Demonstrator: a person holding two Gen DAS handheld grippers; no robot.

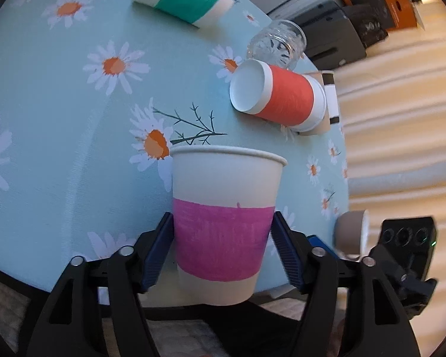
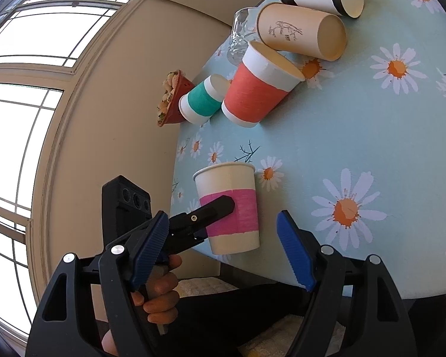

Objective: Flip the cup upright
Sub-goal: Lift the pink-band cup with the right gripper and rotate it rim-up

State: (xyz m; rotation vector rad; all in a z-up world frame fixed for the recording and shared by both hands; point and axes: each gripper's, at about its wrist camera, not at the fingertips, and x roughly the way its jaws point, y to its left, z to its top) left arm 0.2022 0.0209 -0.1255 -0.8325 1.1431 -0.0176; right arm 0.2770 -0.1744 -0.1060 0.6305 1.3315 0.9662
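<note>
Left gripper (image 1: 223,235) clamped on pink-banded white paper cup (image 1: 226,208), mouth up, at near edge of daisy-print tablecloth (image 1: 74,148). Right gripper (image 2: 223,250) spread, empty. Advice: seat base flat before releasing; avoid crushing walls.

— Which cup? 
— The pink-banded paper cup (image 1: 226,223), white above and below the band. 
— Its pose? 
— Upright, rolled rim on top, mouth open upward. 
— Where? 
— At the near edge of the daisy-print tabletop (image 1: 74,136), well apart from the red-banded cup (image 1: 282,98), which lies on its side.
</note>
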